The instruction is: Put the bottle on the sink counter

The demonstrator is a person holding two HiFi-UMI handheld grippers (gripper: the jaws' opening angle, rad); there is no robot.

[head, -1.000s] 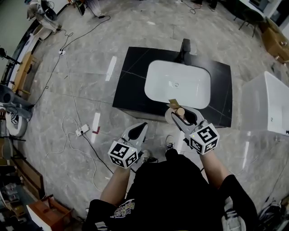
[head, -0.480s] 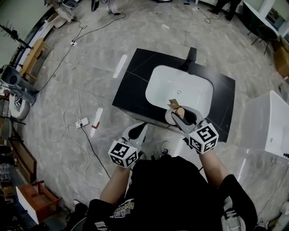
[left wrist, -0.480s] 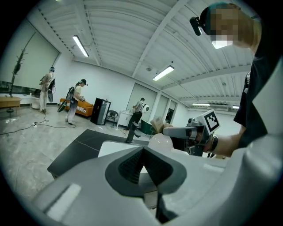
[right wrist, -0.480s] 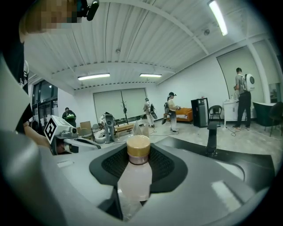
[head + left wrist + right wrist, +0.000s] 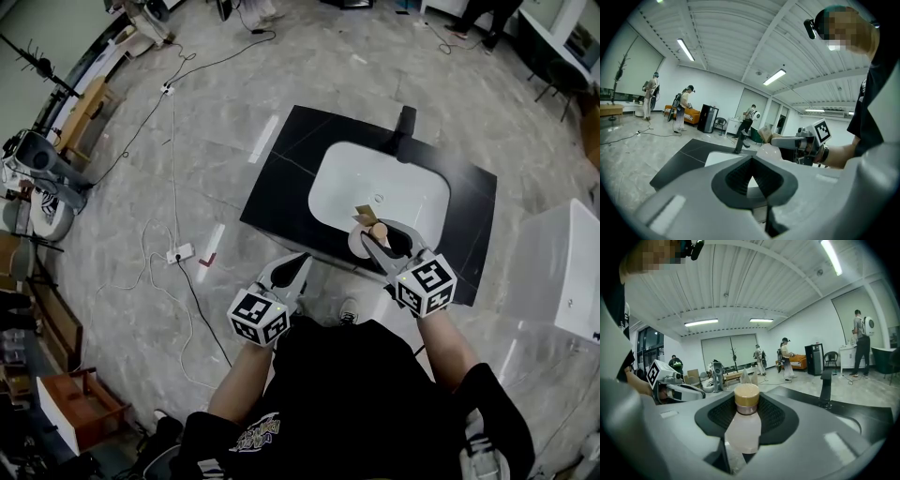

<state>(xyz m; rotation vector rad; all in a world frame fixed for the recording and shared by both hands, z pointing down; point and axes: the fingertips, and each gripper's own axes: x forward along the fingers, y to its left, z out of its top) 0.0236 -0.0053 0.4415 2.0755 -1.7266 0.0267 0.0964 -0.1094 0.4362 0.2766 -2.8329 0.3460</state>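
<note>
The right claw (image 5: 378,230) is gripping the bottle (image 5: 743,427). In the right gripper view the bottle stands in the middle of the frame, between the two dark pads (image 5: 776,416). Its pale body is low in the frame and its gold cap (image 5: 746,398) points up. The pads press on it from both sides.

In the head view the bottle (image 5: 362,244) sits a little right of the middle of the frame. It is up in the claw, over the near edge of the white sink (image 5: 375,187). The sink is set in a black table (image 5: 281,178), and a dark tap (image 5: 405,122) stands at the far side of the sink, toward the top of the frame.

The left claw (image 5: 298,260) is closed, with nothing in it. It is left of the right claw and lower in the frame, just in front of the near edge of the table. In the left gripper view its dark pads (image 5: 776,180) meet at the tip, and the right claw (image 5: 792,140) shows at the right with the bottle.

The floor (image 5: 141,234) is grey stone, with cords (image 5: 178,281) lying on it at the left.
</note>
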